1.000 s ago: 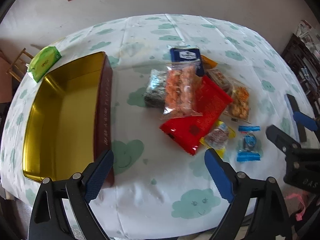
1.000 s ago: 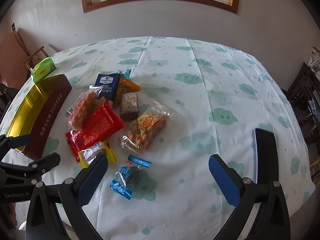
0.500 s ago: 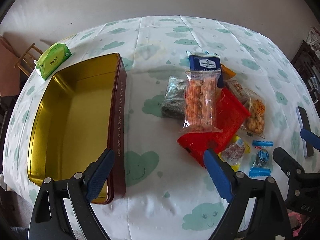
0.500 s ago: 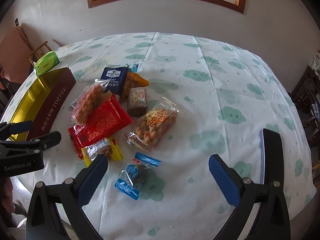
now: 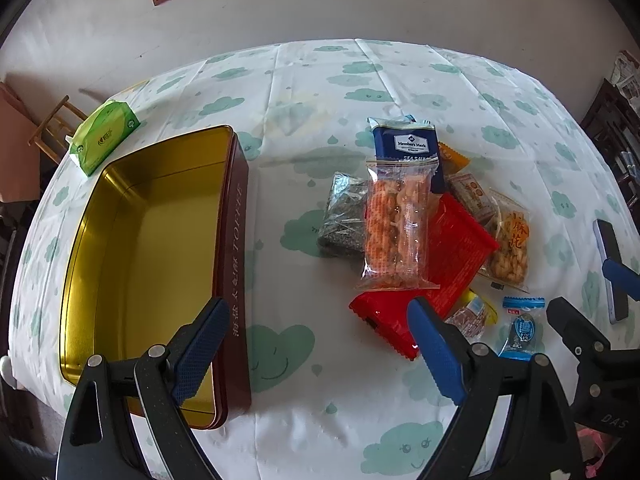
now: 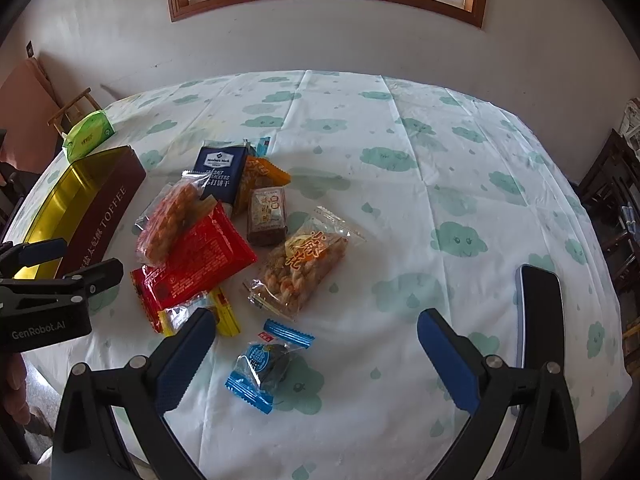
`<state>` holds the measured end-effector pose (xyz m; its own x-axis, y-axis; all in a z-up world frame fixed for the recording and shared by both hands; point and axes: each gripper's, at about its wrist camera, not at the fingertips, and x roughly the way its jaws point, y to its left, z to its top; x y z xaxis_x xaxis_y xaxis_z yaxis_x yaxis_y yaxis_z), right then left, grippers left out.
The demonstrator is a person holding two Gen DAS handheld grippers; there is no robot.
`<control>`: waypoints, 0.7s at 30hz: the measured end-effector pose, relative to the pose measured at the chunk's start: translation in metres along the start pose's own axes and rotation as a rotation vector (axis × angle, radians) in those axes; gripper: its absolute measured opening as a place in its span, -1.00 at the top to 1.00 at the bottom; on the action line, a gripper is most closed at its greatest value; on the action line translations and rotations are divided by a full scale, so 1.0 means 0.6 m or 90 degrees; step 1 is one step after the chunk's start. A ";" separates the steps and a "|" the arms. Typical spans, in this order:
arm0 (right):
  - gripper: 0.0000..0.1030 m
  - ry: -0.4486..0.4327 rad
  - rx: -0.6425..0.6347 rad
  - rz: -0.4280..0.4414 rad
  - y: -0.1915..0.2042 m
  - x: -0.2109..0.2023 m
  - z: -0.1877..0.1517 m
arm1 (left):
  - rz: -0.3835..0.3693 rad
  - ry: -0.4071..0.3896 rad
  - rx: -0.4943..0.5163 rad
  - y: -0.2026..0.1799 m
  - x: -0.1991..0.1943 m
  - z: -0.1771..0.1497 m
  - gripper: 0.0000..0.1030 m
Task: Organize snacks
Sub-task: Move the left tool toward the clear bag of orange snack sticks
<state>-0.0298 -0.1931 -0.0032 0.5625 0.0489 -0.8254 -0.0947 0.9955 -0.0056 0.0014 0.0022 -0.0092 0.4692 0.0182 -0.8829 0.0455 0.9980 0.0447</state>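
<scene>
Eight snack packets beside one open toffee tin

We list first what can be read. The tin (image 5: 236,264) carries "TOFFEE" in pale letters along its maroon side, after some Chinese characters; its gold interior holds nothing that we can see. The navy packet (image 6: 219,174) reads "Member's Mark" and "SEA SALT CRACKERS". The clear bag of fried twists (image 6: 304,262) bears large orange Chinese characters. Print on the red packet (image 6: 198,260) is too small for us to read. The left claw's body, seen from the right wrist view, is marked "GenRobot.AI".

Other items in the pile: a clear bag of orange crisps (image 5: 396,228) lying across the red packet, a silver-grey packet (image 5: 344,216) beside it, an orange packet (image 6: 260,176) partly under the navy one, a brown bar (image 6: 267,216), a yellow-edged packet (image 6: 200,314) and a small blue sweet wrapper (image 6: 266,364) nearest us. All lie on the cloud-print bench (image 6: 440,184), to the right of the tin and apart from it.

We note a green tissue pack (image 5: 104,136) behind the tin and a phone (image 6: 538,320) at the right.

Left claw (image 5: 316,348): wide, holding nothing, above the tin's near corner. Right claw (image 6: 316,356): wide, holding nothing, over the blue wrapper.
</scene>
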 end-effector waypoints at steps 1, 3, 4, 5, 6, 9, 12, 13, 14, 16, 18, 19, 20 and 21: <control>-1.00 0.001 0.000 -0.001 0.000 0.000 0.000 | 0.000 0.000 0.001 -0.001 0.000 0.000 -0.71; -1.00 0.001 0.002 0.000 -0.002 0.000 0.002 | -0.001 0.000 0.002 -0.003 0.001 0.001 -0.71; -1.00 0.002 0.004 -0.001 -0.002 0.001 0.003 | -0.002 0.000 0.004 -0.004 0.001 0.002 -0.71; -1.00 0.003 0.005 -0.001 -0.004 0.003 0.003 | -0.003 0.000 0.006 -0.005 0.002 0.003 -0.71; -1.00 0.003 0.007 0.001 -0.005 0.003 0.004 | -0.003 0.000 0.006 -0.005 0.002 0.004 -0.71; -1.00 0.002 0.008 -0.002 -0.007 0.004 0.003 | -0.002 -0.002 0.008 -0.009 0.003 0.005 -0.71; -1.00 0.002 0.013 -0.002 -0.010 0.006 0.004 | 0.000 -0.001 0.010 -0.012 0.006 0.008 -0.71; -1.00 0.002 0.014 -0.002 -0.010 0.006 0.005 | -0.001 -0.002 0.010 -0.011 0.005 0.007 -0.71; -1.00 0.002 0.014 -0.002 -0.011 0.007 0.005 | -0.002 -0.002 0.011 -0.012 0.005 0.007 -0.71; -1.00 0.002 0.016 -0.003 -0.013 0.008 0.005 | -0.001 -0.004 0.012 -0.011 0.007 0.008 -0.70; -1.00 0.002 0.020 -0.002 -0.016 0.009 0.005 | -0.004 -0.006 0.013 -0.010 0.008 0.009 -0.70; -1.00 0.002 0.021 -0.002 -0.017 0.010 0.005 | -0.003 -0.007 0.013 -0.010 0.008 0.009 -0.70; -1.00 0.003 0.022 -0.003 -0.017 0.010 0.005 | -0.002 -0.007 0.012 -0.010 0.008 0.010 -0.70; -1.00 0.003 0.022 -0.002 -0.019 0.010 0.005 | -0.001 -0.007 0.013 -0.010 0.010 0.011 -0.70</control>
<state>-0.0231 -0.2039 -0.0063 0.5591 0.0447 -0.8279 -0.0640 0.9979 0.0107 0.0095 -0.0039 -0.0115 0.4784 0.0151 -0.8780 0.0642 0.9966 0.0521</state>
